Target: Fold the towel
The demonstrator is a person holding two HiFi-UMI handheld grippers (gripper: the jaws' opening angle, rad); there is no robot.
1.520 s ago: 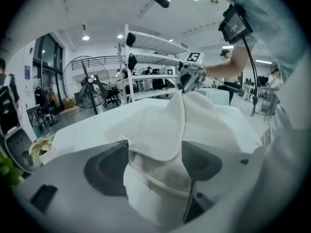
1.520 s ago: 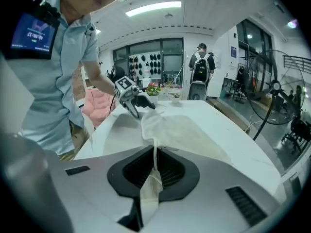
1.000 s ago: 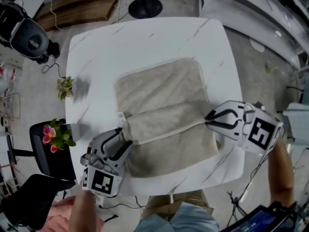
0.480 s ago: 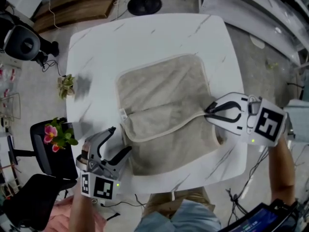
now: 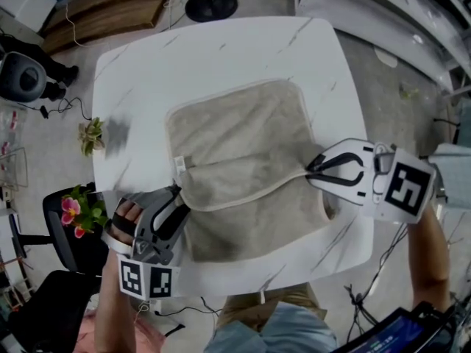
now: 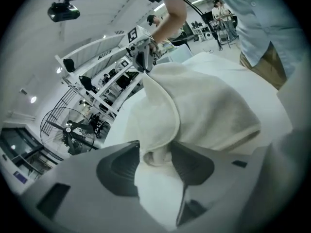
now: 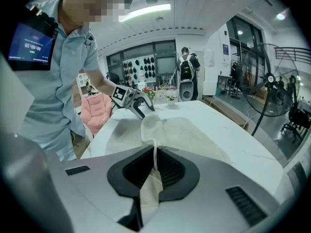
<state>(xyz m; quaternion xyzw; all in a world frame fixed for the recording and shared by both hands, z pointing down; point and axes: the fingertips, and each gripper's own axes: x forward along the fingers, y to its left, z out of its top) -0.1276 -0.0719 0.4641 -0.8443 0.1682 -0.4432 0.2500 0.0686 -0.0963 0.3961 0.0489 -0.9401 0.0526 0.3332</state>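
A beige towel (image 5: 243,145) lies on the white marble table (image 5: 221,50) with its near part folded back over itself. My left gripper (image 5: 179,191) is at the fold's left end. Its jaws have just been closing, and the bunched towel corner (image 6: 155,154) now sits pinched between the pads. My right gripper (image 5: 309,173) is shut on the towel's right edge, a thin strip of cloth (image 7: 154,178) running through its closed jaws. Each gripper shows in the other's view, the right gripper (image 6: 143,57) and the left gripper (image 7: 141,106) both at the lifted fold.
A small potted plant (image 5: 90,133) stands near the table's left edge. Pink flowers (image 5: 77,212) sit on a black seat beside the table. A black stand base (image 5: 210,6) is on the floor beyond it. A floor fan (image 7: 267,76) and a pink chair (image 7: 95,108) stand nearby.
The left gripper let go of the towel corner and opened, then rolled over and closed on the corner again. The fold sank lower. The right gripper kept its hold.
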